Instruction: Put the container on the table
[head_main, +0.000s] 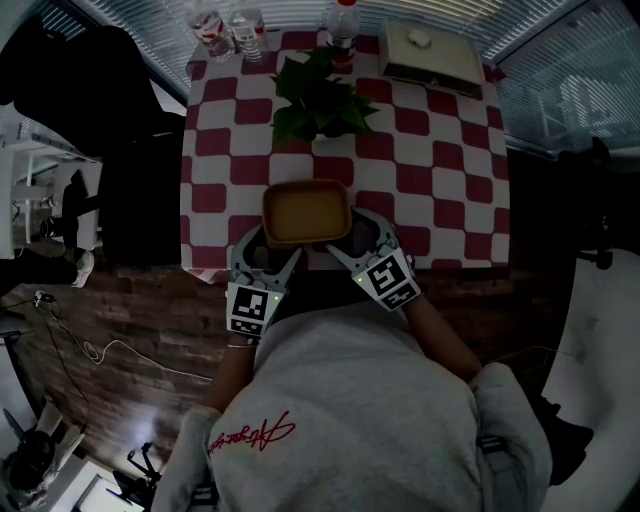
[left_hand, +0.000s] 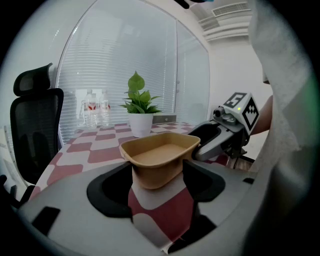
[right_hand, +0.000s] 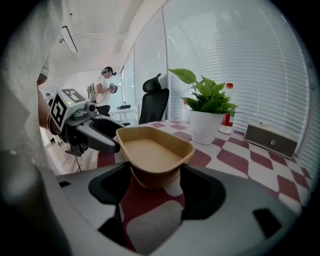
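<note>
Two grippers hold one tan container (head_main: 306, 212) over the near, 6 o'clock edge of the red-and-white checked table (head_main: 440, 150). The left gripper (head_main: 262, 258) comes in at the container's 7 o'clock corner and the right gripper (head_main: 356, 246) at its 5 o'clock corner. In each gripper view the jaws are pressed against the container's lower walls, one on either side, so both tongs are clamped on it. The container is upright and empty. I cannot tell whether its base touches the cloth.

From the container, a potted plant (head_main: 320, 95) stands toward 12 o'clock, near the table's middle. Clear water bottles (head_main: 230, 30) stand at the 11 o'clock corner, a red-capped bottle (head_main: 342, 20) at 12 o'clock, and a flat pale box (head_main: 432, 55) at the 1 o'clock corner. A black office chair (head_main: 110, 120) stands beside the table at 9 o'clock.
</note>
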